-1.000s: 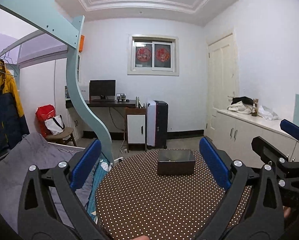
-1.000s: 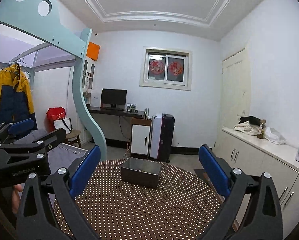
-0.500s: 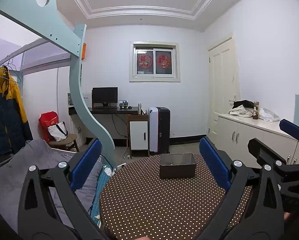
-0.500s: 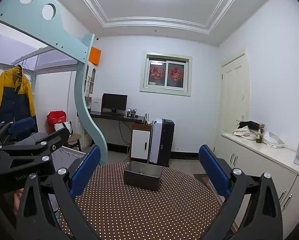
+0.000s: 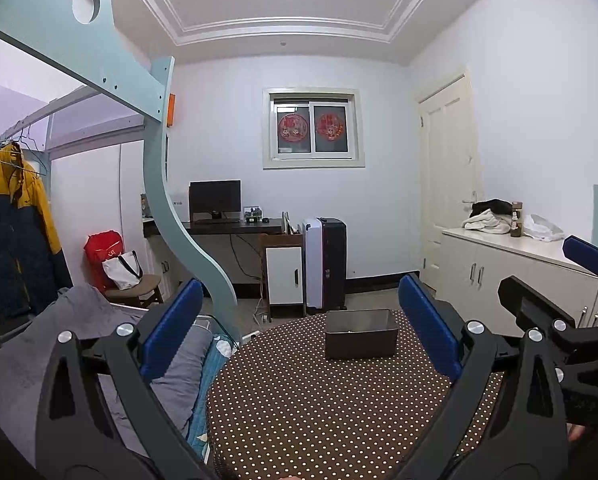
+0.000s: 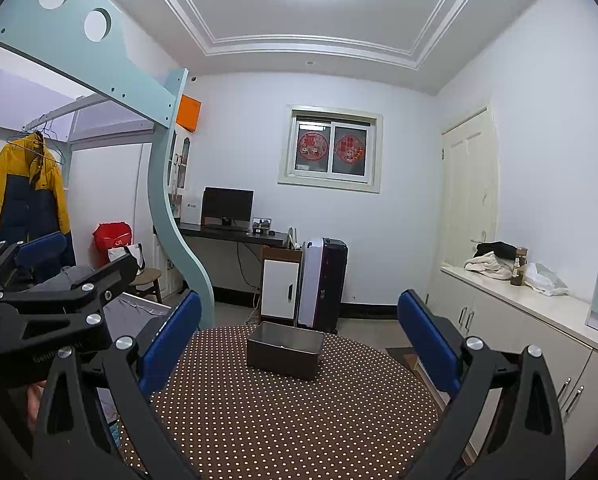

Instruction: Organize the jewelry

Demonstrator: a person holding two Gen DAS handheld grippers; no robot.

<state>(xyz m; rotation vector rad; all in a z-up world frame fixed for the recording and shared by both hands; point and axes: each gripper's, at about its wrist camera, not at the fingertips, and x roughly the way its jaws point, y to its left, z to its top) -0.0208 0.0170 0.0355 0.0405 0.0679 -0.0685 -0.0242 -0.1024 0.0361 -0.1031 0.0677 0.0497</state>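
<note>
1. Dark rectangular open-topped box [image 5: 361, 339]: stands on the far half of the tabletop, well ahead of both claws. A small pale object lies inside; too small to identify.
2. Round tabletop with brown cloth dotted white [image 5: 319, 408]: carries the box only, as far as both views show.
3. Left claw [image 5: 299, 336]: black frame, blue pads [image 5: 171, 332]; jaws spread wide, nothing between them; held above the near edge of the tabletop, pointing toward the box.
4. Right claw [image 6: 299, 340]: same build, blue pads [image 6: 429, 346]; jaws spread wide, holding nothing; also above the near edge, aimed at the box. Each claw shows at the edge of the other's view.
5. Grey bedding on a bed [image 5: 75, 344]: left of the tabletop.
6. Pale blue-green curved loft-bed frame [image 5: 179, 232]: rises behind the bed.
7. Yellow and navy jacket on a hanger [image 5: 11, 216]: far left.
8. Black monitor on a dark desk [image 5: 215, 200]: against the back wall.
9. White and black upright suitcase [image 5: 325, 262]: beside the desk cabinet.
10. Cream cabinet with white counter [image 5: 511, 264]: right wall, bearing heaped cloth and a brown bottle [image 5: 516, 220].
</note>
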